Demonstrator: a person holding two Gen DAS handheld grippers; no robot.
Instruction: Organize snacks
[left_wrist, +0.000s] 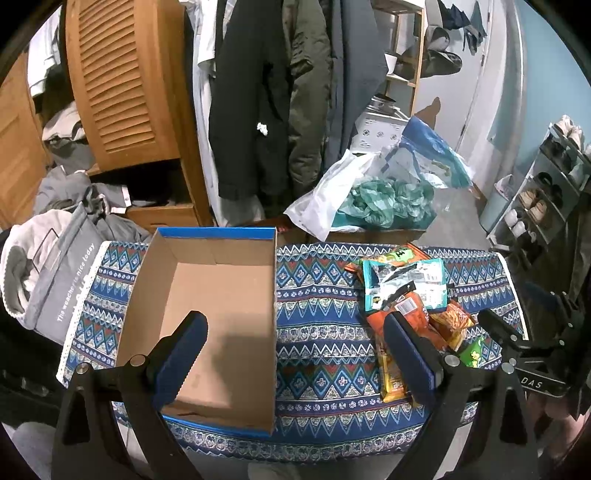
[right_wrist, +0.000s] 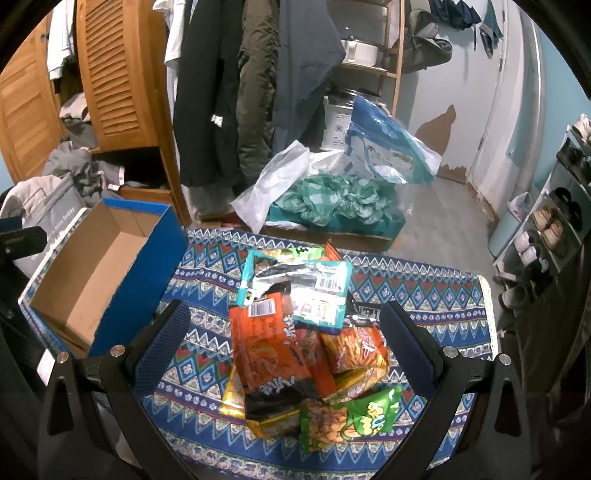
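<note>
An empty cardboard box (left_wrist: 221, 314) with blue outer sides stands on the left of the patterned tablecloth (left_wrist: 317, 332); it also shows in the right wrist view (right_wrist: 103, 273). A pile of snack packets (right_wrist: 295, 339) lies on the right: a teal and silver packet (right_wrist: 314, 291) on top at the back, an orange packet (right_wrist: 273, 354) in the middle, a green packet (right_wrist: 351, 417) at the front. The pile shows in the left wrist view (left_wrist: 410, 295). My left gripper (left_wrist: 291, 354) is open and empty, above the box's right wall. My right gripper (right_wrist: 284, 350) is open, above the pile, one finger each side.
The right gripper's body (left_wrist: 524, 343) shows at the right in the left wrist view. Behind the table are hanging coats (left_wrist: 266, 92), a wooden wardrobe (left_wrist: 122, 81), a box of plastic bags (left_wrist: 380, 199) and a shoe rack (left_wrist: 543, 192). A grey bag (left_wrist: 55, 273) sits left.
</note>
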